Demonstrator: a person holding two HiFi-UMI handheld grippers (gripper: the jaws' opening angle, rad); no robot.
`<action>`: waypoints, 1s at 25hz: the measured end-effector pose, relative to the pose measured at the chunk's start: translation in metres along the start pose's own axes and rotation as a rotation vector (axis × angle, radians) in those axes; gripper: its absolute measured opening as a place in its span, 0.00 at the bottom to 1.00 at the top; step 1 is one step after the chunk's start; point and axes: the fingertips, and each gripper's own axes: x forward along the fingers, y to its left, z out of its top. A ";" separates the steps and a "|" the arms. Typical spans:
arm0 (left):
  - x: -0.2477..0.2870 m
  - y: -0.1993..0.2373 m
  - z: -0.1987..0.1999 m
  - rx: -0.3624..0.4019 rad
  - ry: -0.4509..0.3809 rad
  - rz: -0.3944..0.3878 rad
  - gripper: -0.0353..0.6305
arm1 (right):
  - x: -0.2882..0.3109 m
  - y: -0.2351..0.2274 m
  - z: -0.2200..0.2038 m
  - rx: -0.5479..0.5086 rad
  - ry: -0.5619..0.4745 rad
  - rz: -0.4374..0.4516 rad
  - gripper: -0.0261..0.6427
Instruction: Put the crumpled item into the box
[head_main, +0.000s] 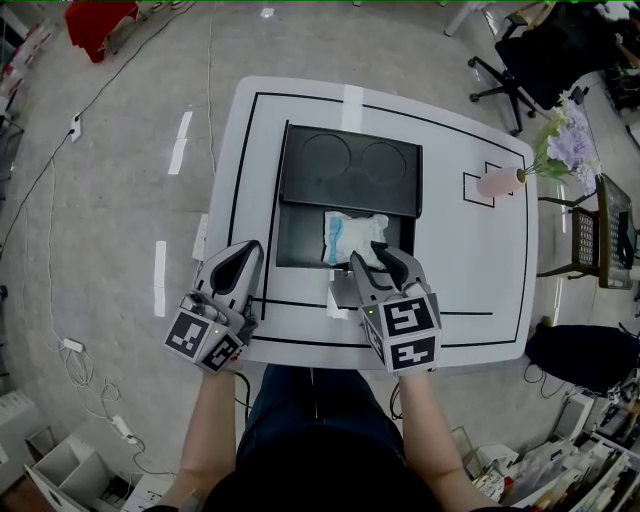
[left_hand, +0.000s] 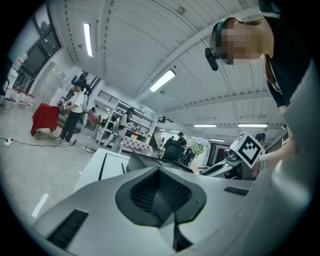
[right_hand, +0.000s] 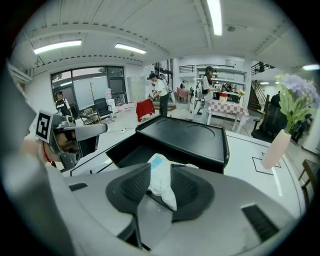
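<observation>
Now, right gripper (right_hand: 160, 170) half-closed, pinching crumpled wrapper (right_hand: 161, 186) in open black box (right_hand: 186, 134), a pinch hidden from head view; left gripper (left_hand: 161, 189) closed tight, empty.

Place: research lab or robot-data workshop, one big open hall.
Floor: bare grey floor (head_main: 110, 230); loose cables (head_main: 75, 368) and a power strip (head_main: 121, 428) lie on it.
Station: white table (head_main: 470, 285) marked out in black tape lines; the left gripper (head_main: 248, 252) and right gripper (head_main: 380, 252) carry cubes with square markers.
Ceiling: white panels, long strip lights (left_hand: 162, 80).
Furnishing: open shelves (left_hand: 117, 122), office chair (head_main: 512, 68), red-draped table (head_main: 100, 24), glazed partition (right_hand: 87, 86).
People: several people (right_hand: 161, 99) stand at other tables across the hall.
</observation>
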 end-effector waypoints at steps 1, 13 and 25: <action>0.000 -0.001 0.000 0.001 0.000 -0.001 0.05 | -0.002 -0.001 0.001 -0.003 -0.007 -0.005 0.21; -0.002 -0.023 0.000 0.010 -0.004 -0.019 0.05 | -0.024 -0.003 0.002 -0.009 -0.068 -0.009 0.10; -0.005 -0.039 0.018 0.039 -0.018 -0.030 0.05 | -0.058 0.007 0.046 0.044 -0.301 0.069 0.05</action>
